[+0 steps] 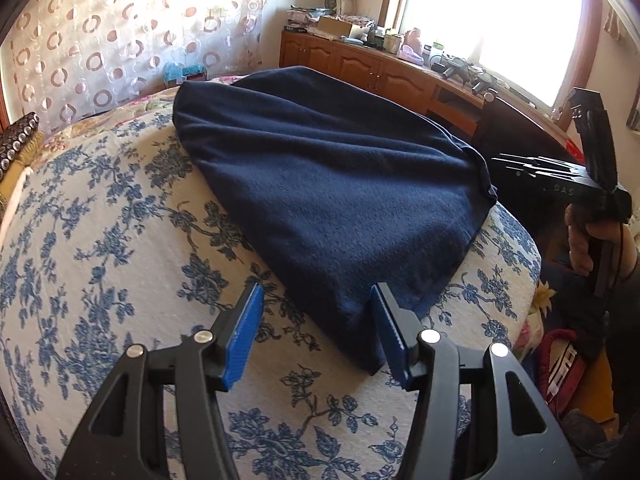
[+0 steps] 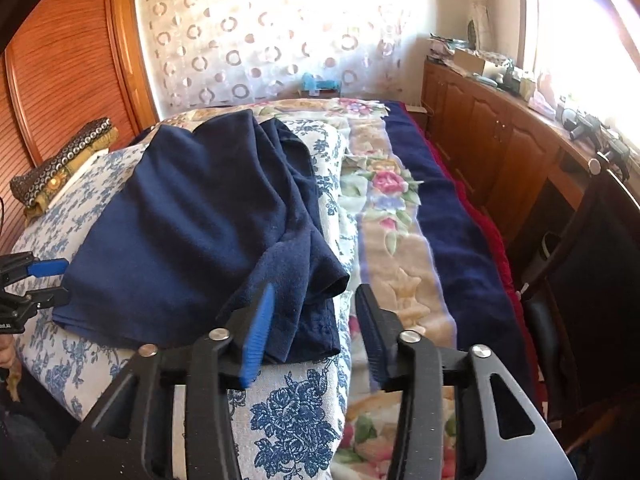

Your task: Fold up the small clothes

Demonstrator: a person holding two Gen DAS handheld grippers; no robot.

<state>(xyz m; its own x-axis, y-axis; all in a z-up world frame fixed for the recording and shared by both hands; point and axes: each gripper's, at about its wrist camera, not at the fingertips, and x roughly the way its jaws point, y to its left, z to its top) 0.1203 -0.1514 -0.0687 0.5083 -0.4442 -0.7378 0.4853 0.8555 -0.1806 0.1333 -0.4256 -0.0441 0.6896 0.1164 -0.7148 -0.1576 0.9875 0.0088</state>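
The left gripper (image 1: 318,332) is hovering with its blue-padded jaws standing wide apart and holding nothing, just at the near corner of the dark navy fabric garment (image 1: 332,200). The right gripper (image 2: 314,330) is also spread wide and empty, hanging over the garment's rumpled sleeve end. The garment is lying partly folded on a white cushion with blue flower print (image 1: 100,220) — beside it, a floral blanket with a dark blue border (image 2: 400,220) is covering the bed.
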